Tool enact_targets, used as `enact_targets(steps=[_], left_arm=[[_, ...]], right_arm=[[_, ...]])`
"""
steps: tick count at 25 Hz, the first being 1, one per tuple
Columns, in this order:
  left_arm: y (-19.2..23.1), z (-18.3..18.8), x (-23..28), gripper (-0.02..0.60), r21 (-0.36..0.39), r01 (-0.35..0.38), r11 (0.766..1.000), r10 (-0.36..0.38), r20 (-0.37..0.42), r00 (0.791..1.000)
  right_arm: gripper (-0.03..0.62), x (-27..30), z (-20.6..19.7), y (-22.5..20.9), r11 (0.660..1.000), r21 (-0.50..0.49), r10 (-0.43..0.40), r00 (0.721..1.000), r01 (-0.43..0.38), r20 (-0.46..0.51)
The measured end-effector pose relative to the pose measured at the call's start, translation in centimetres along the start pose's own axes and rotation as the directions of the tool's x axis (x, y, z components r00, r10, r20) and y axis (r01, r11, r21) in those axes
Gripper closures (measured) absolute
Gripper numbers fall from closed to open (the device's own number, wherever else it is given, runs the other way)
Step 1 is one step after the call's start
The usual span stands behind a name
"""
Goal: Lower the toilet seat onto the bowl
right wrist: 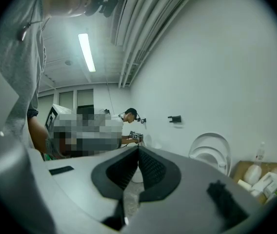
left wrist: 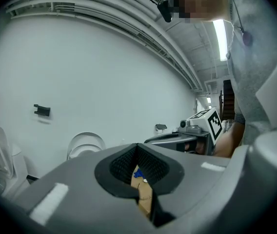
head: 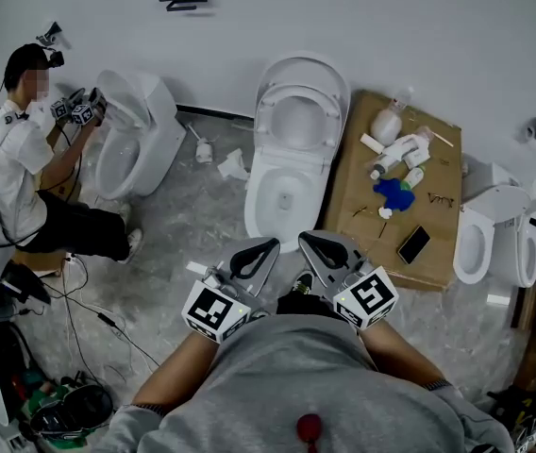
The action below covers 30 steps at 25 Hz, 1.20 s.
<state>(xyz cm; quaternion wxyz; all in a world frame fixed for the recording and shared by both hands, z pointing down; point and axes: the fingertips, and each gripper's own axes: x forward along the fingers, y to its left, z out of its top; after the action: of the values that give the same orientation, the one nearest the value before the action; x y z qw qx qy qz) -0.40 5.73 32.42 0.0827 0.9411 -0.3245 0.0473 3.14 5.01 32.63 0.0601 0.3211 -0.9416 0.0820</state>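
Observation:
In the head view a white toilet stands against the wall with its bowl (head: 282, 196) uncovered. The toilet seat (head: 298, 119) and the lid behind it are raised upright. Both grippers are held close to my chest, a short way in front of the bowl's near rim and touching nothing. My left gripper (head: 273, 243) is shut and empty, and so is my right gripper (head: 304, 239). The left gripper view shows its jaws (left wrist: 137, 146) meeting, with the raised seat (left wrist: 86, 145) far off. In the right gripper view the jaws (right wrist: 138, 148) are also together, and the seat (right wrist: 210, 152) stands at the right.
Another person (head: 23, 159) sits on the floor at the left, working with grippers on a second toilet (head: 141, 135). A cardboard sheet (head: 372, 206) right of the bowl carries bottles, a blue cloth and a phone. A third toilet (head: 490, 239) stands far right. Cables and gear (head: 41, 385) lie lower left.

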Motion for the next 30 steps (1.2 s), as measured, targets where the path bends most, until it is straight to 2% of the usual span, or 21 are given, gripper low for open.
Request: enact_targets(steps=[8,15,21,25,30], left_arm=[[1.4,0.9,5.3,0.572,0.011,-0.021,1.000,0.021,-0.013,1.000],[2.9,0.8,7.8,0.572,0.020,-0.037,0.999,0.038,-0.028,0.999],[4.3,0.8,10.1,0.572,0.019,-0.006,1.000,0.007,-0.035,0.999],[5.6,0.5,11.0,0.572,0.056,0.032,0.998,-0.029,-0.054,0.998],[8.6,0.5,12.2,0.572,0.057,0.083,0.995,-0.080,-0.067,0.995]], right_arm=[[0.580,0.2,0.0,-5.2,0.999,0.005,0.033,0.999,-0.033,-0.001],[0.580,0.8,-0.1,-8.4,0.999,0.025,0.020,1.000,-0.020,0.005],[0.580,1.9,-0.6,-10.6,0.999,0.048,-0.004,1.000,0.003,0.001],[0.580,3.3,-1.0,-12.0,0.998,0.060,-0.033,0.999,0.034,-0.018],[0.580,5.9,-1.5,-14.4,0.991,0.089,-0.092,0.994,0.097,-0.050]])
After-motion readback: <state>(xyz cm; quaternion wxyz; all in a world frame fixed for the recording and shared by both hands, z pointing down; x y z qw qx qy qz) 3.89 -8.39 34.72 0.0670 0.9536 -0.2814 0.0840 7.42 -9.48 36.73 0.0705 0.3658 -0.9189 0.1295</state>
